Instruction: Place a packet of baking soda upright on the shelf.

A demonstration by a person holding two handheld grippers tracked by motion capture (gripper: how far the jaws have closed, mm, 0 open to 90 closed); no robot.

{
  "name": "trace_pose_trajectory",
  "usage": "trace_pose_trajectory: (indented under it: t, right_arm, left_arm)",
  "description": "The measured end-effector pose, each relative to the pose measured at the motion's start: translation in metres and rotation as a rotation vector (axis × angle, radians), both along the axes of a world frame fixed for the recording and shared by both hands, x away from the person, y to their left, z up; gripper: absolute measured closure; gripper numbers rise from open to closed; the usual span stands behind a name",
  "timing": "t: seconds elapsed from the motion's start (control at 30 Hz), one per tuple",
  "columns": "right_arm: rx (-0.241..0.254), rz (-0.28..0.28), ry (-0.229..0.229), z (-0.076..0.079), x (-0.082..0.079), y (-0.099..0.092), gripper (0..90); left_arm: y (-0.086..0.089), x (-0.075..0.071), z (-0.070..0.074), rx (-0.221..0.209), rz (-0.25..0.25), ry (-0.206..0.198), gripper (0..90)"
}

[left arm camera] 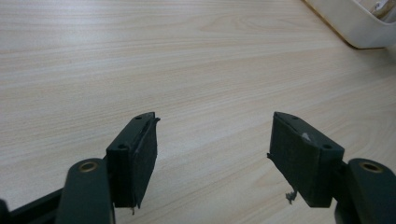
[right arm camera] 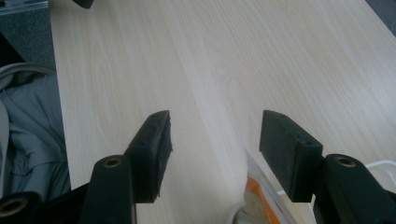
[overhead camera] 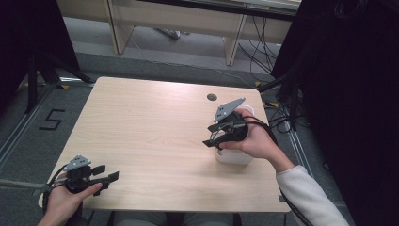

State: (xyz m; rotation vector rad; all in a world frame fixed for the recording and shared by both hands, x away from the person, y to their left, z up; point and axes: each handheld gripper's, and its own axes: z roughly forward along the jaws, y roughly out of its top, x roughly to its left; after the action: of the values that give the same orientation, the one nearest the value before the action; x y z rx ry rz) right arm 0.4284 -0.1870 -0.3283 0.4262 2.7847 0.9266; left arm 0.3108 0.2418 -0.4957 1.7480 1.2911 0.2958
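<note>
White rectangular plastic tub (overhead camera: pixel 234 156) sits nr the table's right edge, roughly mid-depth, directly under the right gripper (overhead camera: pixel 212 137). Right gripper view shows the tub's white rim (right arm camera: pixel 383 164) at bottom right, w/ something orange-and-white (right arm camera: pixel 261 196) inside it; can't tell what it is. Left gripper view catches the tub's corner (left arm camera: pixel 355 28) at top right, well apart from that gripper.

Right gripper: jaws spread wide, nothing between the pads, just bare table top ahead of them. Person's right hand wraps the body, grey three-cornered plate (overhead camera: pixel 229 108) on top, white sleeve (overhead camera: pixel 308 195) coming in from the bottom right.

Left gripper (overhead camera: pixel 109 176): nr the table's front-left corner, low over the surface, jaws pointing toward the right edge. Jaws wide apart, empty, only wood grain between them. Pads look worn, frayed bits at the edges.

Surface: light wood-grain laminate table (overhead camera: pixel 150 136), rounded corners, pale, matte. Small round dark cable hole (overhead camera: pixel 211 97) nr the back edge, right of centre.

Room: grey carpet floor, a black "5" mark (overhead camera: pixel 51 119) on the floor off the table's left edge. Light wood bench or shelving legs (overhead camera: pixel 117 28) behind the back edge, black cables (overhead camera: pixel 259 52) trailing on the floor back right. Dark curtains or panels on both sides, black stand legs (overhead camera: pixel 42 66) back left.
</note>
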Motion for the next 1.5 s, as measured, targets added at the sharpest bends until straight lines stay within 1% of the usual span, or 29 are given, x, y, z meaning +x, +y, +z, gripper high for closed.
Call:
trace_pose_trajectory:
  t: [0.03, 0.07, 0.1, 0.17, 0.2, 0.27, 0.37, 0.47, 0.5, 0.53, 0.6, 0.63, 0.67, 0.77, 0.9, 1.0, 1.03, 1.07, 1.13, 1.17, 1.23, 1.27, 1.3, 1.33, 1.37, 1.4, 1.43, 1.47, 1.5]
  right_arm:
    - [0.011, -0.017, -0.003, -0.002, -0.003, 0.001, 43.8]
    - [0.011, -0.009, -0.027, -0.005, -0.004, 0.002, 43.6]
    - [0.016, -0.02, -0.031, -0.008, -0.006, 0.003, 43.7]
    - [0.032, -0.012, -0.026, -0.014, -0.01, 0.004, 43.4]
    - [0.038, 0.007, -0.035, -0.017, -0.011, 0.005, 43.4]
    - [0.052, 0.008, -0.033, -0.022, -0.014, 0.007, 43.2]
    - [0.063, 0.032, -0.017, -0.03, -0.02, 0.011, 43.1]
    - [0.061, 0.069, -0.002, -0.041, -0.027, 0.016, 42.7]
    - [0.062, 0.073, 0.001, -0.045, -0.029, 0.017, 42.7]
    - [0.065, 0.068, 0.019, -0.049, -0.032, 0.018, 42.8]
    - [0.068, 0.088, 0.022, -0.06, -0.035, 0.02, 43.2]
    - [0.061, 0.074, 0.041, -0.065, -0.038, 0.021, 43.3]
    - [0.06, 0.095, 0.041, -0.07, -0.04, 0.022, 43.5]
    - [0.06, 0.111, 0.056, -0.083, -0.046, 0.024, 43.6]
    - [0.068, 0.104, 0.083, -0.1, -0.052, 0.024, 43.9]
    - [0.074, 0.099, 0.09, -0.11, -0.057, 0.022, 44.3]
    - [0.081, 0.095, 0.096, -0.112, -0.059, 0.022, 44.6]
    - [0.084, 0.076, 0.108, -0.115, -0.062, 0.021, 44.7]
    - [0.096, 0.075, 0.111, -0.121, -0.065, 0.02, 44.9]
    - [0.095, 0.067, 0.125, -0.125, -0.068, 0.019, 44.8]
    - [0.094, 0.081, 0.133, -0.134, -0.071, 0.018, 45.5]
    - [0.085, 0.061, 0.152, -0.138, -0.073, 0.016, 45.7]
    - [0.08, 0.054, 0.153, -0.142, -0.075, 0.015, 46.1]
    - [0.089, 0.074, 0.147, -0.146, -0.075, 0.014, 46.3]
    - [0.09, 0.073, 0.15, -0.148, -0.076, 0.012, 46.5]
    - [0.094, 0.06, 0.157, -0.149, -0.078, 0.011, 46.9]
    - [0.084, 0.038, 0.146, -0.15, -0.079, 0.009, 47.1]
    - [0.095, 0.023, 0.156, -0.149, -0.081, 0.007, 47.3]
    - [0.096, 0.031, 0.145, -0.15, -0.08, 0.005, 47.4]
  left_arm:
    - [0.0, 0.0, 0.0, -0.001, 0.001, 0.002, 31.6]
    - [0.0, 0.0, 0.0, -0.001, 0.002, 0.002, 31.6]
    - [0.0, 0.0, 0.0, -0.002, -0.001, 0.001, 31.6]
    - [0.0, 0.0, 0.0, -0.002, -0.001, 0.001, 31.6]
    - [0.0, 0.0, 0.0, -0.001, -0.001, 0.002, 31.6]
    - [0.0, 0.0, 0.0, 0.0, 0.001, 0.002, 31.6]
    - [0.0, 0.0, 0.0, -0.001, 0.001, 0.001, 31.6]
    - [0.0, 0.0, 0.0, -0.002, 0.0, 0.0, 31.5]
    - [0.0, 0.0, 0.0, -0.005, -0.002, -0.003, 31.5]
    - [-0.001, 0.0, 0.0, -0.006, -0.006, -0.004, 31.4]
    - [-0.001, 0.0, 0.0, -0.013, -0.011, 0.001, 31.3]
    - [-0.001, 0.0, 0.0, -0.007, -0.021, -0.01, 31.2]
    - [-0.002, 0.0, 0.0, -0.01, -0.019, -0.01, 31.2]
    - [-0.001, 0.0, 0.0, -0.007, -0.021, -0.009, 31.2]
    - [-0.002, 0.0, 0.0, -0.008, -0.018, -0.009, 31.2]
    - [-0.002, 0.0, 0.0, -0.008, -0.018, -0.009, 31.2]
    - [-0.002, 0.0, 0.0, -0.009, -0.019, -0.009, 31.2]
    - [-0.002, 0.0, 0.0, -0.008, -0.019, -0.009, 31.2]
    - [-0.002, 0.0, 0.0, -0.009, -0.024, -0.01, 31.2]
    - [-0.002, 0.0, 0.0, -0.013, -0.026, -0.006, 31.1]
    - [-0.003, 0.0, 0.0, -0.018, -0.026, -0.009, 31.0]
    - [-0.002, 0.0, 0.001, -0.008, -0.03, -0.015, 31.0]
    - [-0.002, -0.001, 0.001, -0.013, -0.03, -0.015, 31.0]
    - [-0.002, -0.001, 0.001, -0.013, -0.033, -0.014, 31.0]
    - [-0.002, 0.0, 0.001, -0.014, -0.035, -0.014, 30.9]
    - [-0.003, 0.0, 0.001, -0.019, -0.036, -0.019, 31.0]
    - [-0.003, 0.0, 0.001, -0.017, -0.037, -0.019, 31.0]
    - [-0.003, -0.001, 0.001, -0.02, -0.044, -0.021, 30.9]
    - [-0.002, -0.001, 0.001, -0.015, -0.052, -0.025, 31.0]
